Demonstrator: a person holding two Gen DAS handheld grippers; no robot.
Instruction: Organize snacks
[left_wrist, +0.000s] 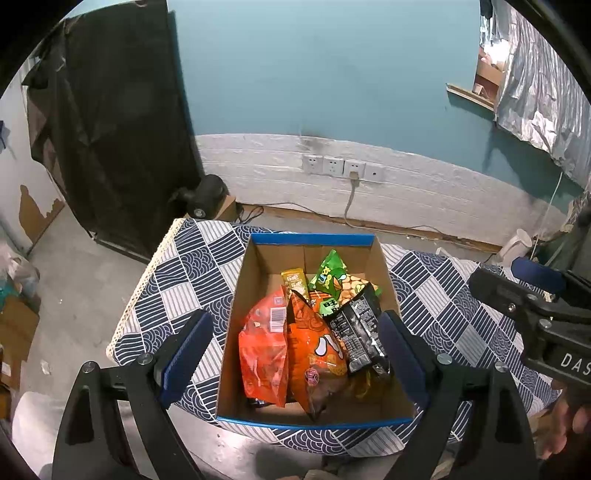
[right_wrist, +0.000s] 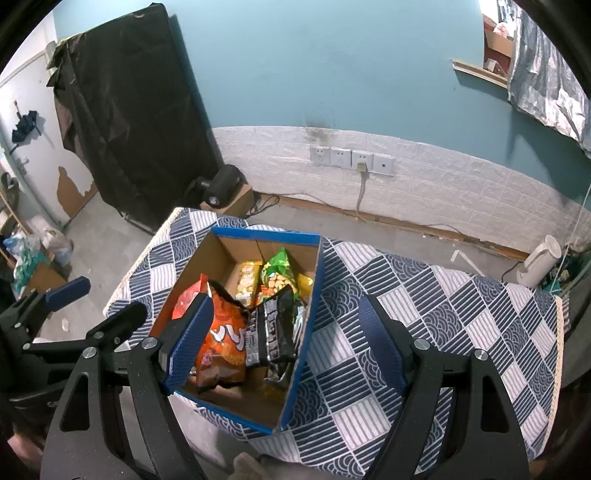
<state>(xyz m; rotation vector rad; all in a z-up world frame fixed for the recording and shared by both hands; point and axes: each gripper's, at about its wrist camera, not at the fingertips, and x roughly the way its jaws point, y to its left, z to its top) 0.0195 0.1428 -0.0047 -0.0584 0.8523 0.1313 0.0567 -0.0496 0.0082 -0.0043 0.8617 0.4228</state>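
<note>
Snacks sit packed in an open cardboard box (left_wrist: 255, 295) with blue-taped rim, which stands on the counter (left_wrist: 192, 258), covered by a navy-and-white patterned cloth.

Left to right inside the box, left wrist view: red-orange bag (left_wrist: 264, 347) with a barcode facing up, leaning against the orange chip bag (left_wrist: 314, 350); black packet (left_wrist: 360, 332) with white print beside that. Behind them, toward the far wall of the box: small yellow packet (left_wrist: 294, 282), then green bag (left_wrist: 330, 277).

Left tool (left_wrist: 295, 358): jaws spread wide, nothing between the pads, held above the near end of the box. Blue pads flank the box on either side, no contact seen.

Right tool (right_wrist: 284, 343): jaws also released, empty. Its left pad overlaps the box's near-left corner in the right wrist view; its right pad is over bare cloth to the right of the box. Touching or not: cannot tell.

Far background: row of wall sockets (left_wrist: 341, 168), one with a plug in it.
</note>
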